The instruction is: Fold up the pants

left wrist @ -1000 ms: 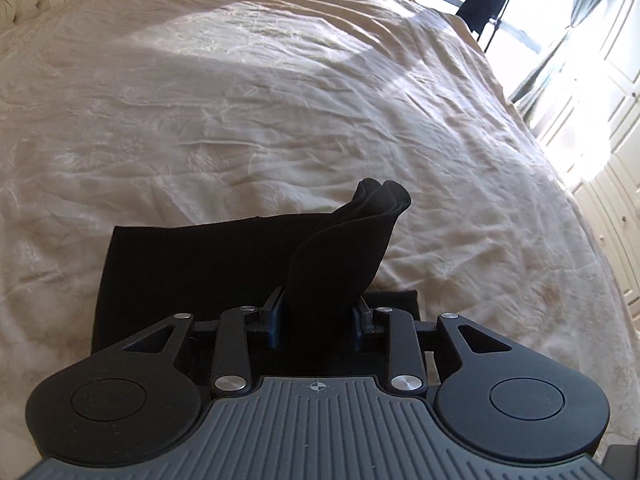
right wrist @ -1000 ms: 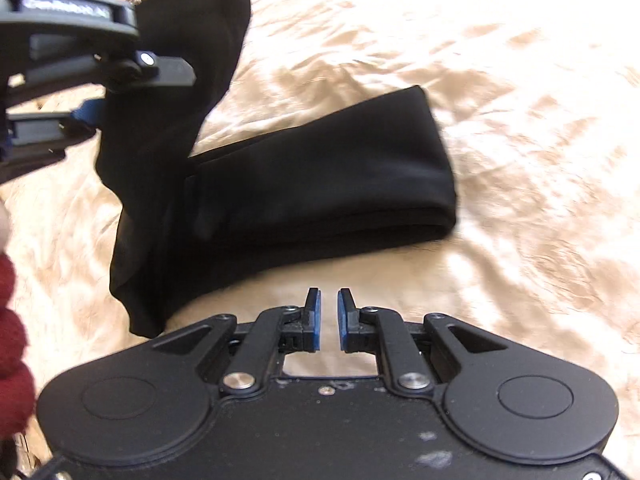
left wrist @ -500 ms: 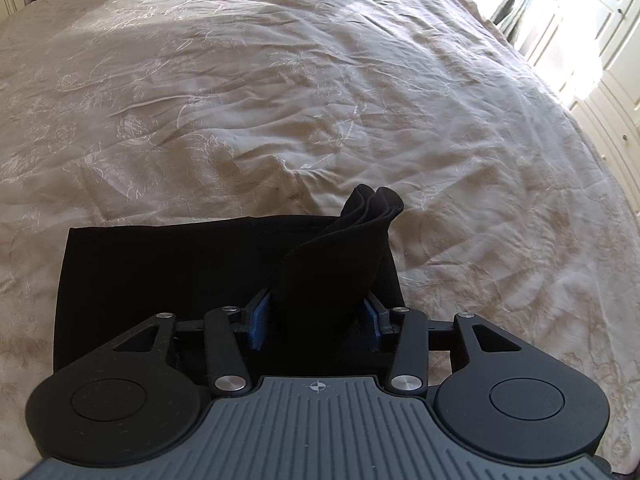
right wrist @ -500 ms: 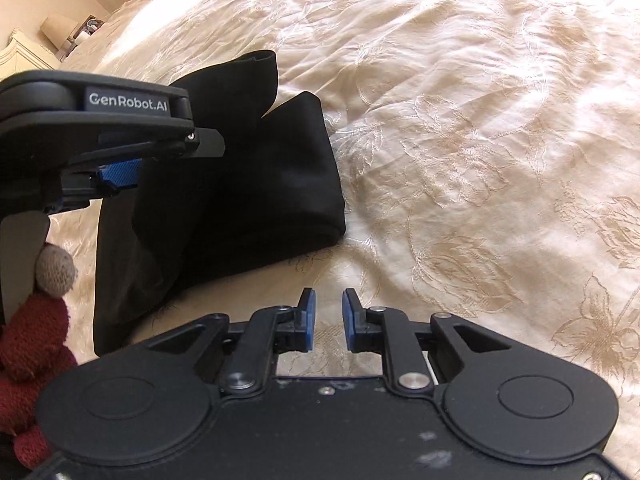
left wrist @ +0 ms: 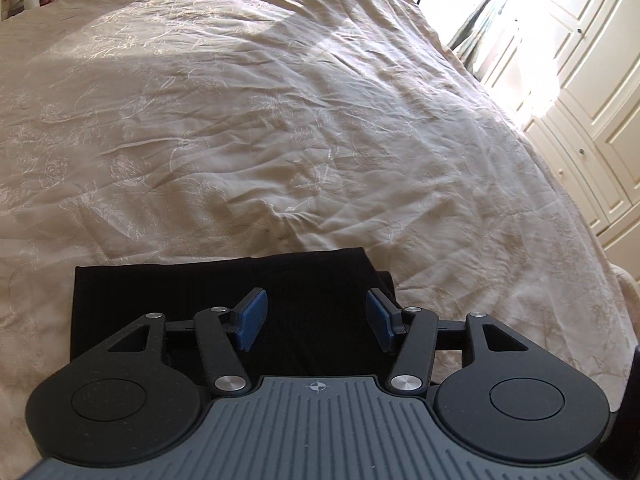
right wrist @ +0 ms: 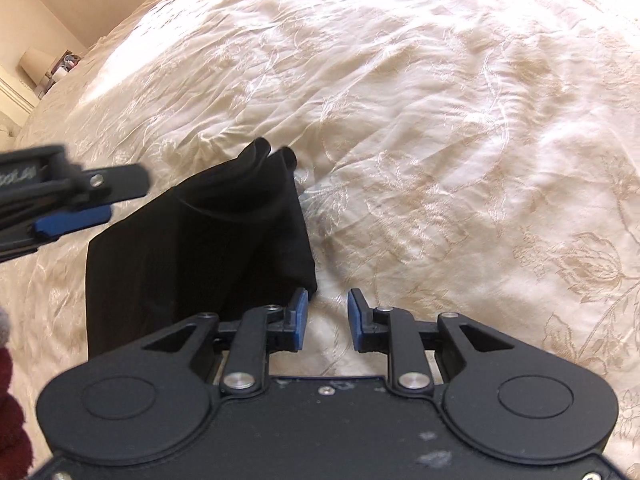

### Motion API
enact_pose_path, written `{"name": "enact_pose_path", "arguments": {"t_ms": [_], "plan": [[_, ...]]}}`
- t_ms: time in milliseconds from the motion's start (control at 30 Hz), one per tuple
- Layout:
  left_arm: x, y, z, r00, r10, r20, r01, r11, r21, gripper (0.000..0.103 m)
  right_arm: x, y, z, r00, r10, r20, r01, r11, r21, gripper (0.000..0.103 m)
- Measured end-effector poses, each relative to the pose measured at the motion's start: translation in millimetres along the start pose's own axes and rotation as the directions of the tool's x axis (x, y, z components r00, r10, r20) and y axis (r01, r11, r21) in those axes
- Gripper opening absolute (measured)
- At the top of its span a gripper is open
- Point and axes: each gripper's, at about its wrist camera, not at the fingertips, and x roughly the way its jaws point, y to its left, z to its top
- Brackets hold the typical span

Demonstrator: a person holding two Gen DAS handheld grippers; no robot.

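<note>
Pants (right wrist: 200,240) folded into a black bundle on the bed (right wrist: 440,120), far corner seemingly raised. Left gripper (left wrist: 316,320) spread wide over them, holding nothing. Right gripper (right wrist: 327,316) partly open, empty, just beside. Probably last fold laid; next, flatten that corner.

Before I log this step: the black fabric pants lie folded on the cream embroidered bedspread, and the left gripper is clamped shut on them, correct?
Not quite. The left gripper is open, jaws spread above the black fabric pants, gripping nothing; the left wrist view shows it. The pants do lie folded on the cream embroidered bedspread.
</note>
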Motion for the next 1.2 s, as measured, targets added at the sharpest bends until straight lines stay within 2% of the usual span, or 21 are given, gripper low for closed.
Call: {"name": "enact_pose_path", "arguments": {"t_ms": [133, 200, 300, 433, 467, 500, 533, 633, 767, 933, 967, 1000, 1033, 1100, 1200], "plan": [[-8.8, 47.9, -9.8, 0.996, 0.086, -0.016, -0.087, 0.994, -0.060, 0.058, -3.6, -4.1, 14.4, 0.999, -0.023, 0.042, 0.022, 0.999, 0.028, 0.030], [-3.7, 73.6, -20.0, 0.988, 0.138, -0.065, -0.144, 0.986, -0.086, 0.058, -3.2, -2.8, 20.9, 0.998, -0.021, 0.060, 0.020, 0.999, 0.031, 0.036], [8.5, 102.6, -38.6, 0.974, 0.177, -0.142, -0.193, 0.976, -0.103, 0.058, 0.0, 5.6, 29.9, 0.997, -0.007, 0.073, 0.005, 1.000, 0.029, 0.042], [37.3, 126.8, -71.6, 0.936, 0.216, -0.279, -0.236, 0.971, -0.042, 0.058, 5.4, 21.0, 37.8, 0.998, 0.002, 0.064, -0.002, 1.000, 0.001, 0.048], [43.4, 129.9, -78.8, 0.924, 0.235, -0.302, -0.250, 0.968, -0.014, 0.060, 11.8, 25.9, 39.5, 0.998, 0.003, 0.060, -0.002, 1.000, -0.008, 0.050], [47.1, 131.5, -83.4, 0.920, 0.242, -0.309, -0.253, 0.968, 0.005, 0.062, 15.8, 29.5, 40.8, 0.998, 0.003, 0.057, -0.002, 1.000, -0.018, 0.055], [47.6, 133.2, -85.7, 0.922, 0.241, -0.304, -0.250, 0.968, 0.010, 0.065, 19.4, 32.8, 42.3, 0.999, 0.004, 0.053, -0.002, 0.999, -0.032, 0.056], [41.2, 137.9, -78.9, 0.929, 0.216, -0.301, -0.234, 0.972, -0.024, 0.065, 31.2, 38.9, 48.1, 0.999, -0.006, 0.037, 0.008, 0.998, -0.061, 0.058], [21.6, 147.8, -61.7, 0.947, 0.224, -0.230, -0.244, 0.968, -0.063, 0.064, 48.5, 40.3, 58.9, 1.000, -0.024, 0.014, 0.025, 0.997, -0.077, 0.062], [19.8, 163.2, -43.0, 0.949, 0.223, -0.222, -0.250, 0.963, -0.098, 0.064, 72.1, 39.0, 71.5, 1.000, 0.005, -0.019, -0.007, 0.996, -0.092, 0.062], [21.0, 165.5, -40.6, 0.948, 0.225, -0.227, -0.253, 0.962, -0.102, 0.064, 75.9, 39.0, 73.0, 1.000, 0.011, -0.027, -0.013, 0.996, -0.093, 0.062], [22.3, 167.4, -38.4, 0.946, 0.228, -0.231, -0.257, 0.961, -0.105, 0.064, 78.7, 39.5, 74.3, 0.999, 0.020, -0.030, -0.023, 0.995, -0.096, 0.048], [23.6, 169.1, -36.6, 0.943, 0.234, -0.236, -0.265, 0.958, -0.107, 0.064, 78.5, 41.5, 74.8, 0.999, 0.038, -0.024, -0.040, 0.993, -0.110, 0.038], [24.5, 171.7, -33.7, 0.938, 0.246, -0.245, -0.279, 0.954, -0.111, 0.064, 72.4, 52.9, 74.3, 1.000, 0.014, 0.004, -0.013, 0.984, -0.179, 0.022], [27.5, 171.2, -32.5, 0.934, 0.256, -0.248, -0.291, 0.949, -0.118, 0.064, 57.9, 76.0, 75.0, 0.998, 0.030, 0.048, -0.014, 0.952, -0.306, 0.013]]}}
